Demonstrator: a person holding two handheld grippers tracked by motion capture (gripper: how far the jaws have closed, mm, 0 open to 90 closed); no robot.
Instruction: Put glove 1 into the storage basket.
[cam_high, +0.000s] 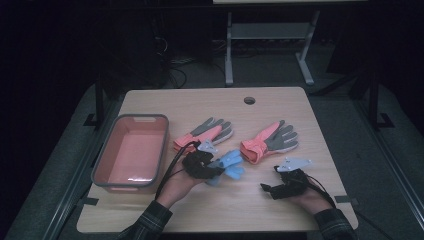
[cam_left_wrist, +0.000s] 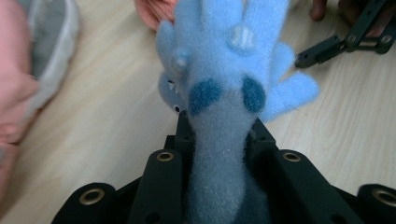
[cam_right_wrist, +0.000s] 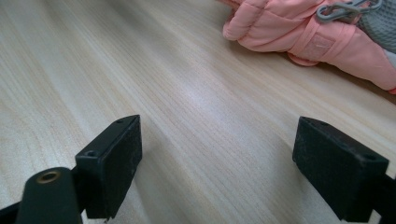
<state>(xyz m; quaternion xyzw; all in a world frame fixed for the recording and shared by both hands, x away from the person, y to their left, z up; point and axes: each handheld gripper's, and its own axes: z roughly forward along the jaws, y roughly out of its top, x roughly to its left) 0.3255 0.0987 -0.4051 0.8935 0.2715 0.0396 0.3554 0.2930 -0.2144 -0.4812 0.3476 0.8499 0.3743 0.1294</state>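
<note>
Near the table's middle, the left gripper (cam_high: 212, 167), clamped narrowly on the fuzzy blue glove (cam_high: 229, 165), could let it slip free, while the right gripper (cam_high: 268, 188) rests wide open and empty

So on the counter (cam_high: 150, 102) you've got the bin (cam_high: 131, 152) sitting over on the left side. Right of it, around the middle, lies one glove (cam_high: 206, 134), and the other glove (cam_high: 270, 140) is further right, the two a bit apart. The plush toy (cam_high: 227, 166) is in front of the gap between the gloves, nearer the person, pinched in the left hand-held gripper (cam_high: 212, 172), which comes in just right of the bin. The right hand-held gripper (cam_high: 264, 188) sits in front of the second glove, to the right of the toy, apart from it. A small hole (cam_high: 249, 100) is at the far edge of the counter, behind the gloves.
</note>
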